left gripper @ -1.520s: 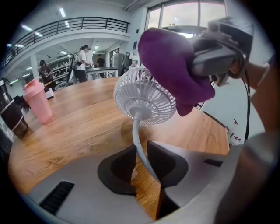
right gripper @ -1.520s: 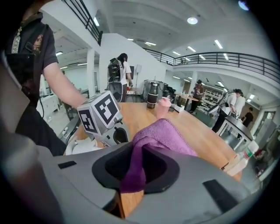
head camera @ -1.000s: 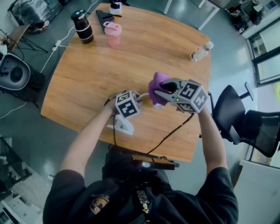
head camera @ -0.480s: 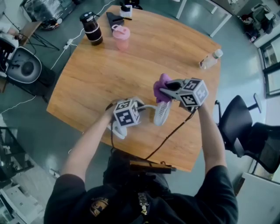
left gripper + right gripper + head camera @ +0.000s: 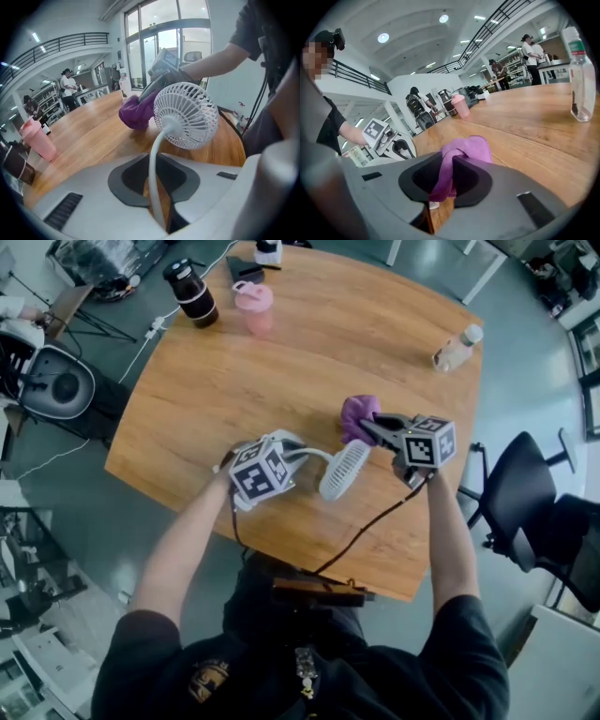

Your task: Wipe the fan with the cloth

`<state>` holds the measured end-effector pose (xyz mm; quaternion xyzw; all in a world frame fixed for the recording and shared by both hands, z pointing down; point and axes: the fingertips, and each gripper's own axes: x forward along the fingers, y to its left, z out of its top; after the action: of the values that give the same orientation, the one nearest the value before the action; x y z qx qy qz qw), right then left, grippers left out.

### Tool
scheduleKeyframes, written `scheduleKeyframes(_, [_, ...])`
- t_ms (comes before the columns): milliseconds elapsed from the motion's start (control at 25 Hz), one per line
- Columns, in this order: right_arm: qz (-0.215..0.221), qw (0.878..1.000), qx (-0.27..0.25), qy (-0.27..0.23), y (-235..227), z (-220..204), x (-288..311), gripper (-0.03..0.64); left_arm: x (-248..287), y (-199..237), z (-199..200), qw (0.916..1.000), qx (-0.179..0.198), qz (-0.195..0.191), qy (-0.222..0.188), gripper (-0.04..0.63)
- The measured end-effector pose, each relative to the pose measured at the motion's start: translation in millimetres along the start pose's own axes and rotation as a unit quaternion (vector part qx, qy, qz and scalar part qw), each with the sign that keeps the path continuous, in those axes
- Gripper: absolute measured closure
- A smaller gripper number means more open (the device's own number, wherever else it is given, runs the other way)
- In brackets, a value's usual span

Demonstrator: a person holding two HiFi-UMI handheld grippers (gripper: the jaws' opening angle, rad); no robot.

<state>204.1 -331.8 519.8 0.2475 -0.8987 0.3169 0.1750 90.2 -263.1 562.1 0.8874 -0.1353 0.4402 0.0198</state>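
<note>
Wood surface (image 5: 281,362), broad and rounded, fills the head view, with a black office chair (image 5: 525,512) off its right side. Both of the person's arms come forward over the near edge: the left forearm (image 5: 187,531) angles in from the left and the right forearm (image 5: 448,540) runs almost straight up the picture.

The left gripper (image 5: 292,452) tips steeply downward, and its jaws, which have just been closing, stand narrow and pinch the thin white stem of the fan (image 5: 344,470). The fan's round caged head sticks out to the right, between the two grippers. The right gripper (image 5: 367,426) points leftward and slightly down, clamped on the purple cloth (image 5: 357,416), whose bunched end lies at the far rim of the cage; I cannot tell whether they touch.

Well away along the far edge stand a clear bottle (image 5: 457,348), a pink cup (image 5: 253,304) and a dark flask (image 5: 192,292).
</note>
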Motion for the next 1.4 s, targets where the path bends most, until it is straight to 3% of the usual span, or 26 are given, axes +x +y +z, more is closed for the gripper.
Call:
scheduleKeyframes(240, [-0.054,0.999,0.003,-0.008,-25.5,-32.6,-6.0,0.545,-3.8,1.1,4.5,0.9995,0.000,-0.004,-0.033,0.538])
scheduleKeyframes(560, [-0.136,0.990,-0.031,-0.015,-16.0,-74.6,-16.4,0.545,-6.5,14.0,2.2,0.9953,-0.083,0.015,-0.048,0.535])
scheduleKeyframes(800, [-0.131,0.990,-0.038,-0.020,22.8,-89.4,-5.8,0.545,-6.2,23.0,7.1,0.9902,-0.122,0.039,-0.056,0.538])
scheduleKeyframes(960, [-0.103,0.994,-0.043,-0.015,49.6,-98.2,-7.5,0.545,-4.4,26.4,4.7,0.9883,-0.133,0.057,-0.049,0.537])
scheduleKeyframes(1080, [-0.080,0.995,-0.049,-0.030,72.8,-95.2,-13.3,0.546,-3.4,29.4,5.0,0.9881,-0.131,0.069,-0.042,0.537])
scheduleKeyframes(1400, [-0.070,0.990,-0.082,-0.092,103.7,-51.9,-45.2,0.548,3.6,31.8,1.3,0.9898,-0.101,0.101,-0.006,0.538])
